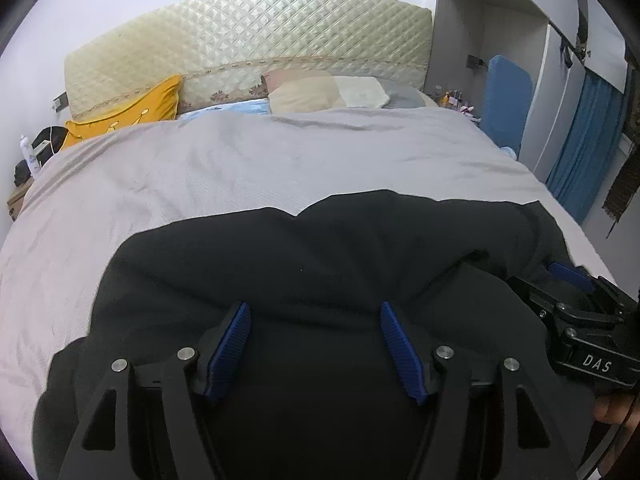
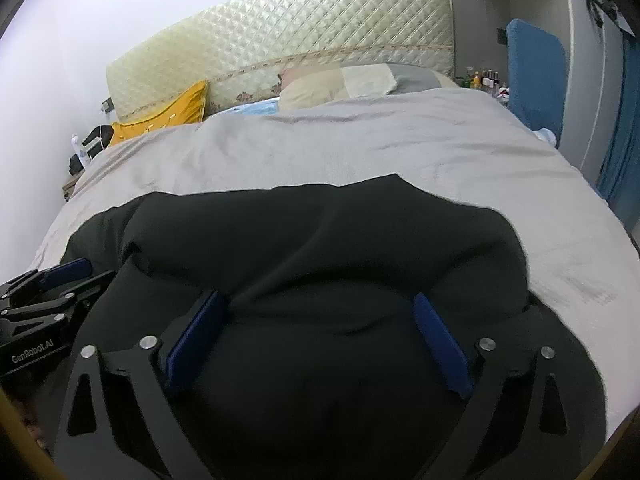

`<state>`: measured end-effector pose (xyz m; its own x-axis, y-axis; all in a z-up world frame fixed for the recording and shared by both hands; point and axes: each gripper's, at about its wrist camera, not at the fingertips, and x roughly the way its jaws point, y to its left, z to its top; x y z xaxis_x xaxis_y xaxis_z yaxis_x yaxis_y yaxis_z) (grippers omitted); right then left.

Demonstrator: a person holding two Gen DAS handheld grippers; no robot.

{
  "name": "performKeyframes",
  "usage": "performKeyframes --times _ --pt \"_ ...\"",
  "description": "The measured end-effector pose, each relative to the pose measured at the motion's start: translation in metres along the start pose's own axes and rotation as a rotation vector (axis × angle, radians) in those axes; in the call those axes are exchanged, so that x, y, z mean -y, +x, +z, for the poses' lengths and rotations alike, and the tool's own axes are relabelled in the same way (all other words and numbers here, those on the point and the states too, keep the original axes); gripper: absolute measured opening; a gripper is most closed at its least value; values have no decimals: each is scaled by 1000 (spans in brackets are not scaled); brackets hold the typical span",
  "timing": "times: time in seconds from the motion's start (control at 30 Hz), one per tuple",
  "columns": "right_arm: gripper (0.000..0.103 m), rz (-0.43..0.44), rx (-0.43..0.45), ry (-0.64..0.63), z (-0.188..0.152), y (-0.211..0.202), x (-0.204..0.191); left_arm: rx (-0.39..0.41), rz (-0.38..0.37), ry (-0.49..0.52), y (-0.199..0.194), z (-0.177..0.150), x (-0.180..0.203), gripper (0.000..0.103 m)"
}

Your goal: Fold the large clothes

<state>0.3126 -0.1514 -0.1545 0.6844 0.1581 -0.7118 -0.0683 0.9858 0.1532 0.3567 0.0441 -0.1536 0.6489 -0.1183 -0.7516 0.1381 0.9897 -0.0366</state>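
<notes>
Two claws, left [image 1: 315, 347] and right [image 2: 318, 342], hang spread wide and empty over the black garment [image 1: 320, 248] bunched on the bed [image 1: 240, 160], so I'd have each pinch a single outer edge, then pull it flat before folding.

Both grippers: black angular frames with triangular cutouts, silver round pivot pins, ribbed blue pads on the fingers. Left gripper [image 1: 315, 346] body reads "GenRobot.AI" in white; right gripper [image 2: 320, 340] body reads "DAS" in white.
</notes>
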Motion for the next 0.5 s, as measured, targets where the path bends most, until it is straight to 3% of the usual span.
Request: performKeyframes --times 0.13,0.27,0.5 --pt "100 24 2 13 2 21 2 -2 45 17 21 1 1 68" --pt "102 -29 20 -22 2 34 -9 -6 52 13 32 1 0 68" --pt "102 -55 34 -51 -3 37 -13 9 61 26 25 -8 2 68"
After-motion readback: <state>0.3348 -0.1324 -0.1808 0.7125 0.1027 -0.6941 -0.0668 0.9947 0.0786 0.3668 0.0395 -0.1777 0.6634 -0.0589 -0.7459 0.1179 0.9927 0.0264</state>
